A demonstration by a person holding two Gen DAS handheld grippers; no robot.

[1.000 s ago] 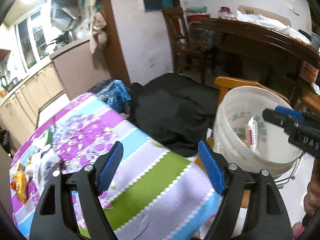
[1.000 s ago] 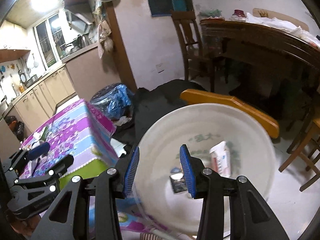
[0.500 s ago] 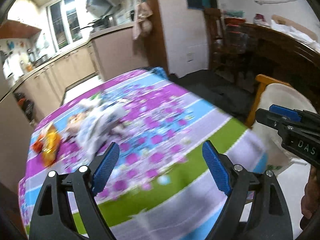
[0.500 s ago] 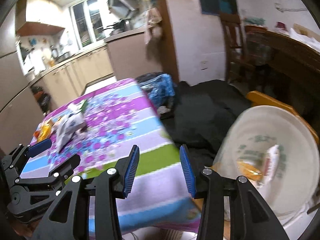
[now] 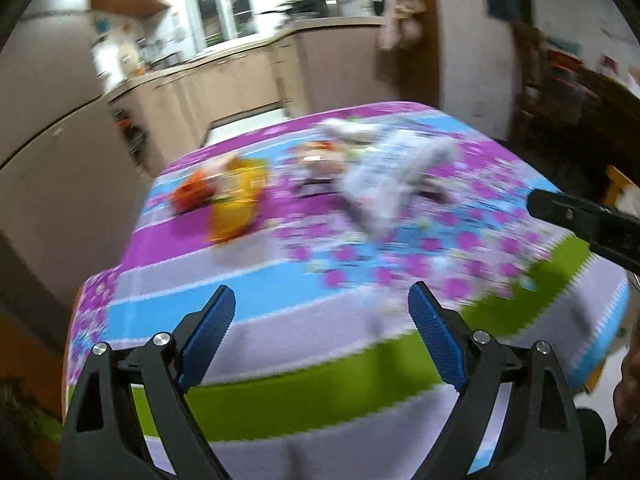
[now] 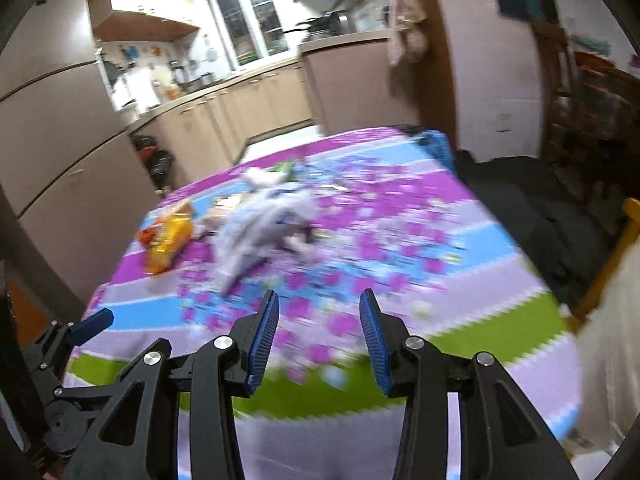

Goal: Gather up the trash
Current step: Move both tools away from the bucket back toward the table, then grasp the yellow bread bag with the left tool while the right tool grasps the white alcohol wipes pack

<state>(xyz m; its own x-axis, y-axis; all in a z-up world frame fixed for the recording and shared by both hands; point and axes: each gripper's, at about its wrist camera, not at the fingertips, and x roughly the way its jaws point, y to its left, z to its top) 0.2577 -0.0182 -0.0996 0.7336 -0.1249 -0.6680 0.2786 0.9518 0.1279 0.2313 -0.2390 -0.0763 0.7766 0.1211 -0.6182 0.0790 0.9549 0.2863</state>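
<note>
Cloth, plastic and crinkled wrappers

My matt black plastic left gripper (image 5: 322, 316) carries ribbed blue pads (image 5: 436, 340); the striped floral tablecloth (image 5: 280, 308) looks woven, the orange-yellow snack wrapper (image 5: 232, 200) glossy.

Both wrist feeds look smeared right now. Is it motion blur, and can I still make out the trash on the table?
Left wrist view: tablecloth and trash streaked by motion blur, left gripper sharp; yellow wrapper and white bag only recognisable as blobs. Right wrist view: the same smear, right gripper crisp, window blown out by glare.

Both wrist views face kitchen over near table edge (image 5: 360, 380), sharing tabletop trash (image 6: 264, 220).
</note>
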